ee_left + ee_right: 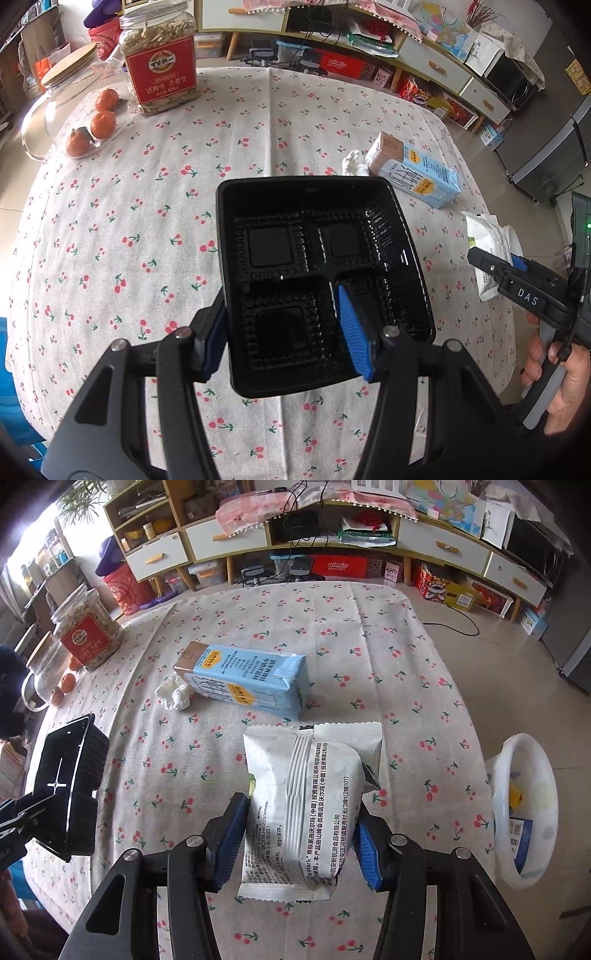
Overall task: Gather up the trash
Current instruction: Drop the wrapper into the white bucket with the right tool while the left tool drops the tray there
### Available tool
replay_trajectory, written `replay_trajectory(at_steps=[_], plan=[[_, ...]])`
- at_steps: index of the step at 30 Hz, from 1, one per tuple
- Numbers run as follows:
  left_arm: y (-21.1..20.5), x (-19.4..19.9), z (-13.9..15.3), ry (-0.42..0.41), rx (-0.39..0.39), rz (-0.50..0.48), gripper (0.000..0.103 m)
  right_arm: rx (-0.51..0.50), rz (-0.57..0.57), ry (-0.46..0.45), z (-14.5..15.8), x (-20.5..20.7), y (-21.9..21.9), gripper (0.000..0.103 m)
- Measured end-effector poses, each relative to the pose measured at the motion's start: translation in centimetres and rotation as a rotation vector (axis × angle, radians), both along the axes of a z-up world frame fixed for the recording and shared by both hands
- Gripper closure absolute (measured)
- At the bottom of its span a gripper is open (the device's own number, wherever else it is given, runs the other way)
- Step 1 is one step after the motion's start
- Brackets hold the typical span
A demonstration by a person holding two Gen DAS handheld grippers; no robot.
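My left gripper (288,332) is shut on the near left part of a black plastic food tray (317,258), one pad outside its wall and one inside, holding it above the cherry-print tablecloth; the tray also shows in the right wrist view (70,786). My right gripper (299,838) is shut on a white snack wrapper (310,805), which also shows in the left wrist view (491,247). A light blue carton (251,679) lies on its side on the table beside a crumpled white tissue (175,696).
A white bin (524,808) with trash in it stands on the floor right of the table. A red-labelled seed jar (159,59), a glass jar (70,85) and three small oranges (103,123) stand at the far left. Shelves and drawers line the back wall.
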State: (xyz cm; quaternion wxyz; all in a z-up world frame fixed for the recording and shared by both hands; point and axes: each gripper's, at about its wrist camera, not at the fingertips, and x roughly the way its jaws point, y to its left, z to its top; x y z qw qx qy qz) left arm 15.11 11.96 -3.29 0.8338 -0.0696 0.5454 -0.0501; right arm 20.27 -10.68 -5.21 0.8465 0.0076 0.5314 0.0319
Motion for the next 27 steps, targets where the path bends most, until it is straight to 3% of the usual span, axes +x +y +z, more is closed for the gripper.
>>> replay_trajectory(at_steps=[16,27], plan=[[-9.2,0.6,-0.1,-0.013,-0.014,-0.125,0.046,0.053,-0.275,-0.026,1.2,-4.0,-16.6,0.048],[-17.3,1.1,0.1,-0.041,0.021,-0.250,0.046,0.078,-0.459,-0.019,0.4,-6.3,-26.8,0.048]])
